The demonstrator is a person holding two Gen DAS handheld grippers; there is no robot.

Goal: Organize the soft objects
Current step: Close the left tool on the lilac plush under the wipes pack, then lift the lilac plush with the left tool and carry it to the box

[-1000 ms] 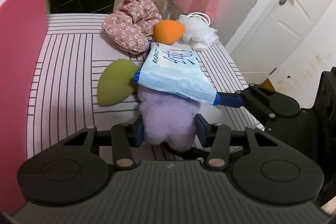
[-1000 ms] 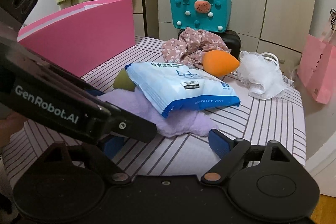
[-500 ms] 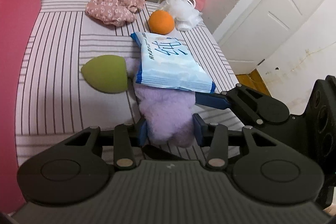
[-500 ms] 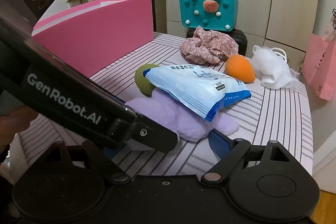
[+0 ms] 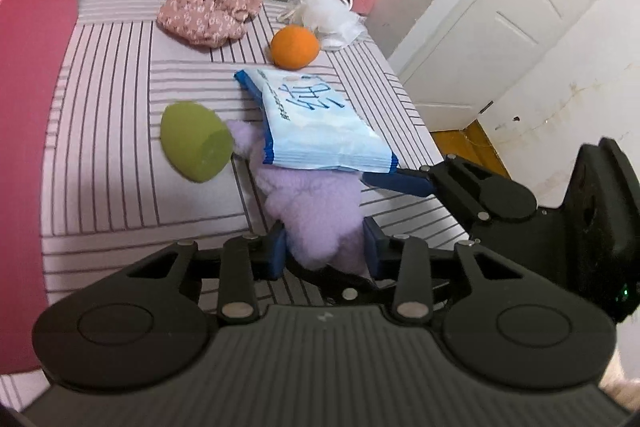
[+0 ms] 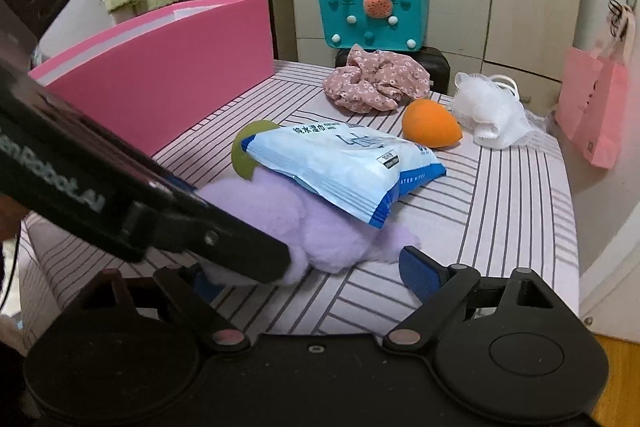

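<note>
your left gripper (image 5: pixel 325 251) had just closed its jaws on the near end of the purple plush (image 5: pixel 310 205), both blue pads pressed into the fluff. the plush lay on the striped bedcover (image 5: pixel 112 131), with the pack of wet wipes (image 5: pixel 316 125) resting across its far part. the green sponge (image 5: pixel 194 146) touched the plush's left side; the orange sponge (image 5: pixel 295 46), the floral scrunchie (image 5: pixel 210 7) and the white bath pouf (image 5: pixel 330 17) sat well beyond it. your right gripper (image 6: pixel 308 277) stood just right of the plush, its jaws wide apart and gripping nothing.
</note>
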